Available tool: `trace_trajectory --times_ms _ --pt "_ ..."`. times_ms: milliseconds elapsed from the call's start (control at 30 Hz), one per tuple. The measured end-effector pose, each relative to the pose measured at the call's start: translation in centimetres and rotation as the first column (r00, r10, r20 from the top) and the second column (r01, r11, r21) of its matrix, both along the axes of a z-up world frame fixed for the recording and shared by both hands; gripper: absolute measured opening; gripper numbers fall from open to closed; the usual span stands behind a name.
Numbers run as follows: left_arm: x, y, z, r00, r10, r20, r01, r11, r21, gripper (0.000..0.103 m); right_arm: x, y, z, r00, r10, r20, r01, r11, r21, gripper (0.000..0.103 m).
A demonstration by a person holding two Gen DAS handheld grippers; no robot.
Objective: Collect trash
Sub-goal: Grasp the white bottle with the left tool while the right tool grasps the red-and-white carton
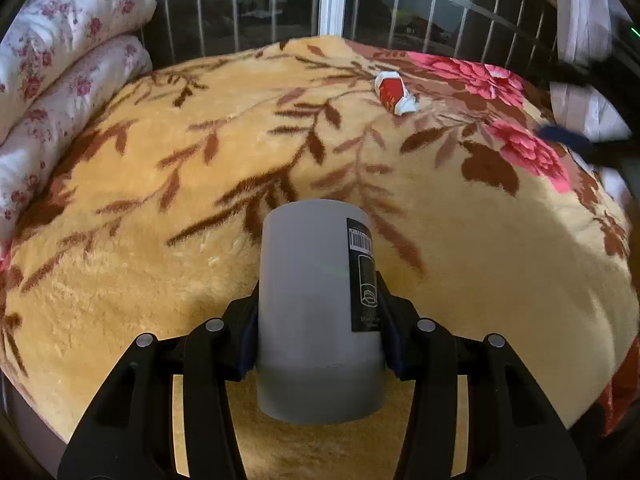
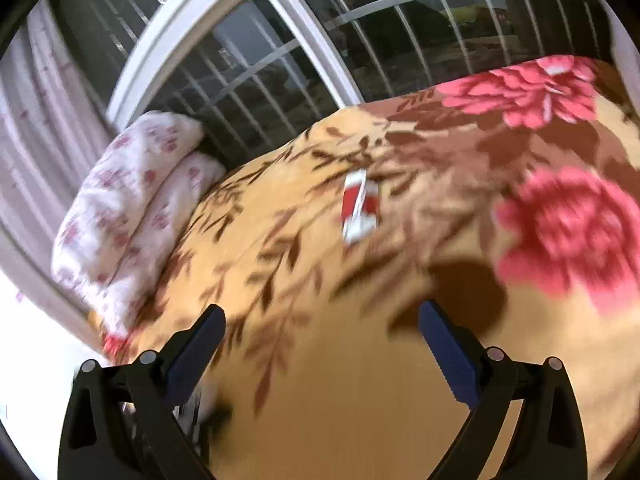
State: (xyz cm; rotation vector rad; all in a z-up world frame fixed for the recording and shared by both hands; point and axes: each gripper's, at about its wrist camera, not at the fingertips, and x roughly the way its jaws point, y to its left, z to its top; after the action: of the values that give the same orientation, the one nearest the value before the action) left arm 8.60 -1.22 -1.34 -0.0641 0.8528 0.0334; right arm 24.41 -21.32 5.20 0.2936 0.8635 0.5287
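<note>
A grey cylinder-shaped container point(image 1: 316, 300) with a black barcode label stands upright between the fingers of my left gripper point(image 1: 318, 320), whose blue pads press on both of its sides. A crumpled red and white wrapper point(image 1: 394, 92) lies on the yellow floral blanket point(image 1: 160, 200), far ahead and to the right of the container. In the blurred right wrist view the same wrapper point(image 2: 360, 204) lies well ahead of my right gripper point(image 2: 322, 320). That gripper stands open above the blanket point(image 2: 360, 420) with nothing between its fingers. A blurred blue pad point(image 1: 568, 136) of it shows at the right edge of the left wrist view.
A folded white quilt with pink flowers point(image 1: 68, 48) is stacked at the left end of the bed, also in the right wrist view point(image 2: 132, 200). A barred window point(image 1: 256, 12) runs behind the bed. A pale curtain point(image 2: 36, 120) hangs at the left.
</note>
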Motion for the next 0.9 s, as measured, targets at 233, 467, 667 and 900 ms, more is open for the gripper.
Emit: trace_trajectory --times_ms 233,467,667,900 --pt "0.5 0.3 -0.5 0.999 0.001 0.041 0.000 1.000 -0.008 0.048 10.5 5.1 -2.0 0.996 -0.018 -0.090 0.006 0.990 -0.139 0.096" --pt "0.6 -0.1 -0.8 0.999 -0.008 0.052 0.007 1.000 0.015 0.048 15.7 8.8 -5.9 0.978 -0.067 -0.196 0.008 0.958 -0.288 0.092" --pt "0.7 -0.1 -0.9 0.999 -0.008 0.049 0.008 1.000 -0.002 0.048 16.1 10.8 -8.0 0.980 -0.150 -0.132 0.072 0.883 -0.465 0.056" --pt "0.8 -0.1 -1.1 0.999 0.000 0.048 0.000 1.000 0.005 0.048 12.9 11.0 -6.4 0.993 -0.112 -0.022 0.086 0.863 -0.498 0.027"
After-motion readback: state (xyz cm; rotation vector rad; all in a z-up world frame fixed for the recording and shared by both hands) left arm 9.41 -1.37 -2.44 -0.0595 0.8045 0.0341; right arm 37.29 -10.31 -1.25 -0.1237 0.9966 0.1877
